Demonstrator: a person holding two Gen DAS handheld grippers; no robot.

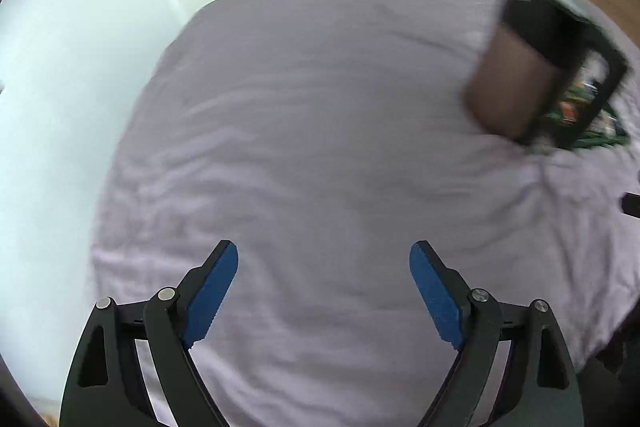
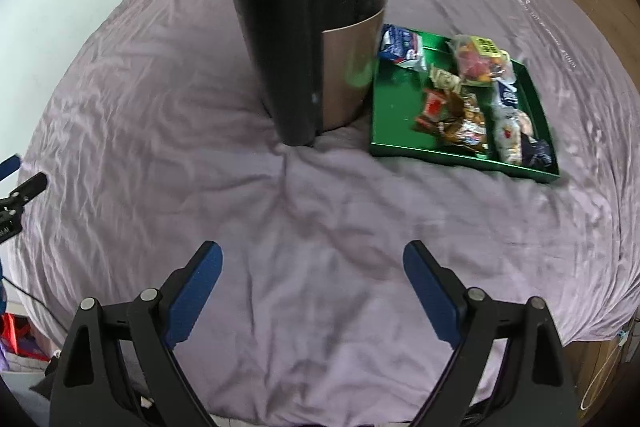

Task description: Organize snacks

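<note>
A green tray [image 2: 394,107] lies on the lilac bed sheet at the right in the right wrist view. It holds several snack packets: a blue and white one [image 2: 400,45], a bag of coloured sweets [image 2: 478,61], red and brown wrappers [image 2: 448,115] and pale packets [image 2: 510,123]. My right gripper [image 2: 313,291] is open and empty, well short of the tray. My left gripper [image 1: 323,291] is open and empty over bare sheet. The tray [image 1: 588,141] shows only partly in the left wrist view, behind the kettle.
A tall black and copper kettle [image 2: 312,27] stands on the bed just left of the tray; it also shows in the left wrist view [image 1: 540,55]. The left gripper's tip [image 2: 24,187] shows at the far left. White wall and doors lie behind the bed.
</note>
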